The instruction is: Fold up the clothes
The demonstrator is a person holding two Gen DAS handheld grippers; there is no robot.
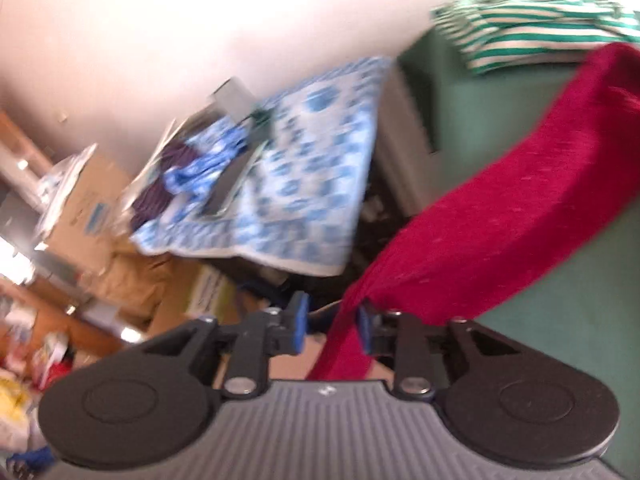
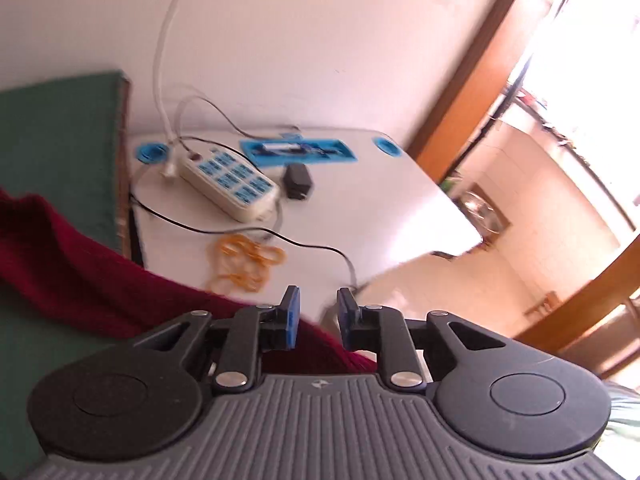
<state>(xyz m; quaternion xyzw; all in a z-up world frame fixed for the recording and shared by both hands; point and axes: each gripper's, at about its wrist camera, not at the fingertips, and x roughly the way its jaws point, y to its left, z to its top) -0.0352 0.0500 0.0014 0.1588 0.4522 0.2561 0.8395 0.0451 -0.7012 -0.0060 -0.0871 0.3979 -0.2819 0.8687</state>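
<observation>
Looking along the left gripper (image 1: pixel 332 328), the view is tilted and blurred. Its blue-padded jaws stand part-way apart, and a band of the red garment (image 1: pixel 500 208) runs through the gap against the right-hand pad; whether the pads truly pinch it I cannot tell, since a gap shows on the other side. From the jaws the red cloth stretches up and to the right as one long, taut-looking strip, lifted above the green surface (image 1: pixel 480 112), its long axis running away from the gripper toward that surface's far right edge. It looks knitted, soft and fairly thick. A green-and-white striped garment (image 1: pixel 532 28) lies bunched at the far edge of the green surface. Off its left edge hangs a blue patterned cloth (image 1: pixel 312 184) over something else, among boxes and clutter.

Turning to the right gripper (image 2: pixel 318 320), its jaws are spread with nothing between the pads. The red garment (image 2: pixel 80 264) here lies to the left of and beneath the jaws, draped over the near right edge of the green surface (image 2: pixel 60 140), which reads as flat felt. Beyond that edge stands a smooth white table (image 2: pixel 380 208) carrying a power strip (image 2: pixel 228 184), a black adapter (image 2: pixel 298 180), cables and rubber bands (image 2: pixel 244 260).

Judging by this, the left gripper is the one engaged with the cloth; the right is close beside it, and any grasp would lie down and to its left.
</observation>
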